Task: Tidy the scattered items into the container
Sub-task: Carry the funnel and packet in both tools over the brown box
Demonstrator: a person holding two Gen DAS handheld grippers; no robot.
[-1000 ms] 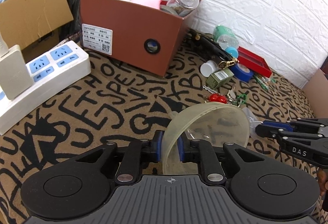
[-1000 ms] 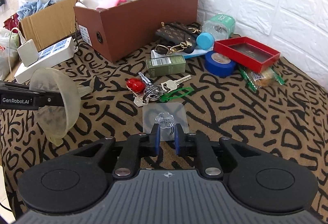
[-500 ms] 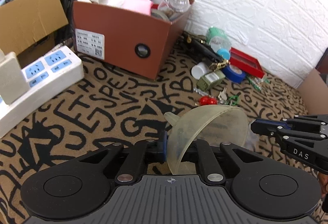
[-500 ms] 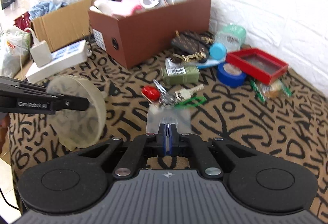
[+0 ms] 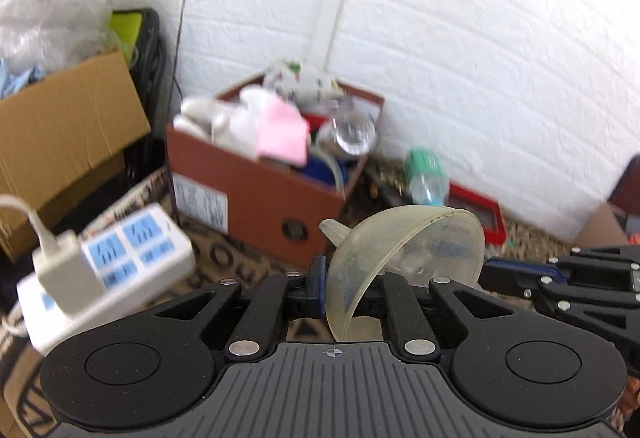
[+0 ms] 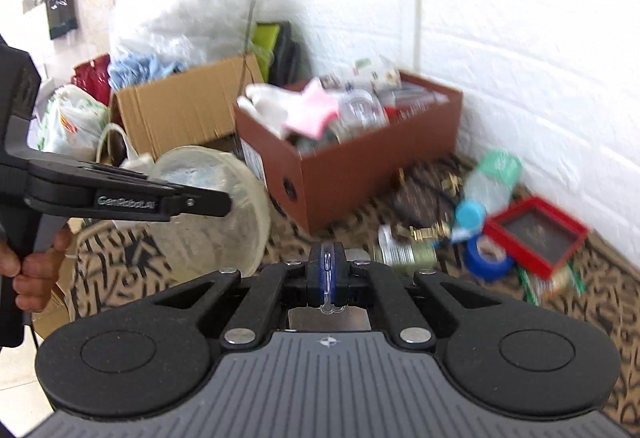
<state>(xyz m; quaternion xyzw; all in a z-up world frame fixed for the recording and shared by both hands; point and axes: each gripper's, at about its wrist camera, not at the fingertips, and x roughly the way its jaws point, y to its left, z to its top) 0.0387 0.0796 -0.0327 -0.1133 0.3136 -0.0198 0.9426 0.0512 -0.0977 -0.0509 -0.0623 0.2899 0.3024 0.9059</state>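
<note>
Both grippers have risen off the table since a second ago: the left gripper [image 5: 325,282] is clamped on the funnel's [image 5: 404,254] rim, the right gripper [image 6: 327,270] pinching the clear hook [image 6: 329,308]. Beyond stands the brown box [image 6: 360,161], already full, against the white brick wall [image 5: 480,57]. A red tray [image 6: 540,234], blue tape [image 6: 486,258] and bottle [image 6: 490,177] lie on the lettered cloth [image 6: 580,302].

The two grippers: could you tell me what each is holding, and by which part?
Left gripper: translucent funnel, pinched by its rim. Right gripper: clear adhesive hook, by its hook.
</note>
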